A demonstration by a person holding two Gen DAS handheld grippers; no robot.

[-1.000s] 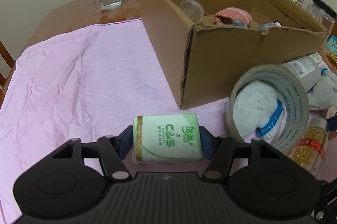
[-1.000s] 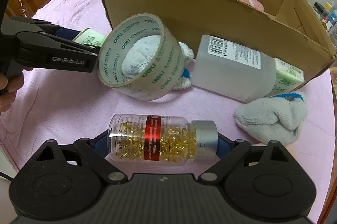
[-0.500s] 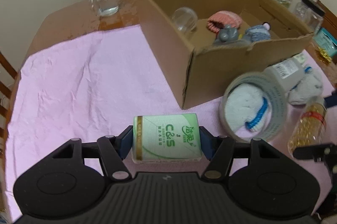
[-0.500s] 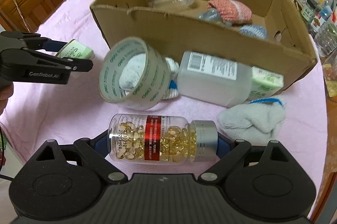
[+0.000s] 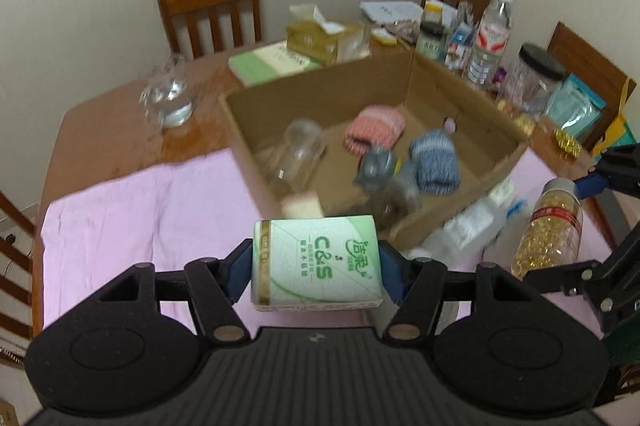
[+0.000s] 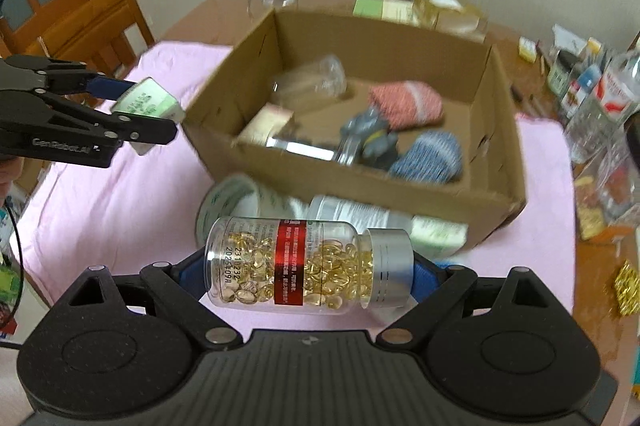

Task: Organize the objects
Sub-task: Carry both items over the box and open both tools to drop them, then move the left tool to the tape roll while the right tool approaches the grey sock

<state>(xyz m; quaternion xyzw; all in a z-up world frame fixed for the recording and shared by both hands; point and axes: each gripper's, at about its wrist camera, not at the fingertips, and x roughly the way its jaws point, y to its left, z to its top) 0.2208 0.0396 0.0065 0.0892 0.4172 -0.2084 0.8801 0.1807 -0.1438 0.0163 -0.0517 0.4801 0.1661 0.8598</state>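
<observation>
Now that I have raised both claws off the pink cloth (image 5: pixel 120 209), my left gripper (image 5: pixel 316 262) clamps the green tissue pack (image 5: pixel 316 260) and my right gripper (image 6: pixel 308 266) clamps the clear capsule bottle (image 6: pixel 296 266), both at the near side of the brown cardboard box (image 6: pixel 496 209), ready to drop in.

Showing two matching matte-black hand-held grippers, left gripper (image 5: pixel 316 262) and right gripper (image 6: pixel 308 268). Each carrying a ribbed central housing flanked by two round discs, angular linkage arms with triangular cut-outs, and silver pivot screws. Wearing blue pads (image 5: pixel 239 272) on the inner finger faces. Bearing pale "GenRobot.AI" lettering along the left gripper's side. Trailing a thin black cable (image 6: pixel 14 246) at the right-wrist view's left edge
</observation>
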